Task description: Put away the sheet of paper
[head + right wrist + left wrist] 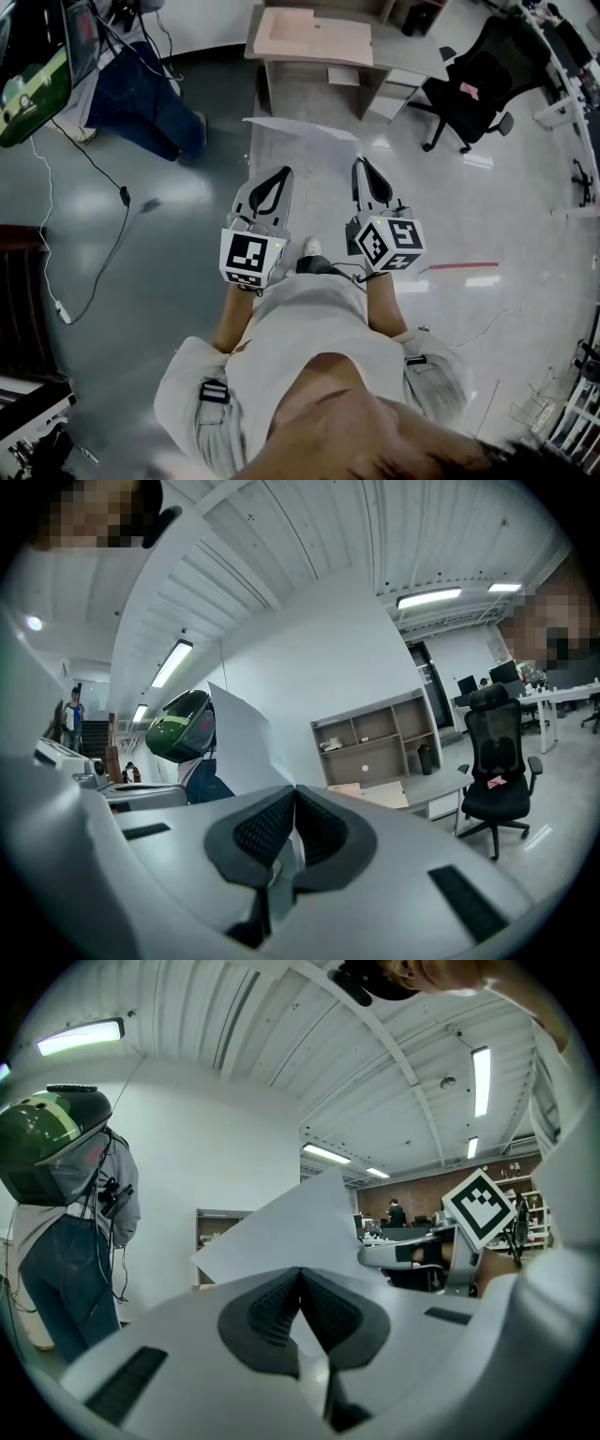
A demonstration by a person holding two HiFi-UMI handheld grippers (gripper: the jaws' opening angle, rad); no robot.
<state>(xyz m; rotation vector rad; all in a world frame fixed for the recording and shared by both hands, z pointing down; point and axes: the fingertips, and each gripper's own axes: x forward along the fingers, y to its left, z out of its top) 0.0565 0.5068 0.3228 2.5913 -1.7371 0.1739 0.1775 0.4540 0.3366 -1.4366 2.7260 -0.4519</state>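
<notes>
**Sheet pinched at both ends, in the air**

Head view: sheet of paper [302,131] sits above the floor [169,216], at 12 o'clock of both tips. Its near edge is clamped in the left hand-held gripper [278,174] and the right hand-held gripper [360,165]. The worktop [412,52] is beyond, at 1 o'clock.

Left gripper view: jaws closed on the sheet, which rises to 12 o'clock.

Right gripper view: same, sheet at 11 o'clock.

Likely light, floppy and easily creased, so edge pinches suit it.

A white sheet of paper [302,130] is held aloft by its near edge.
</notes>
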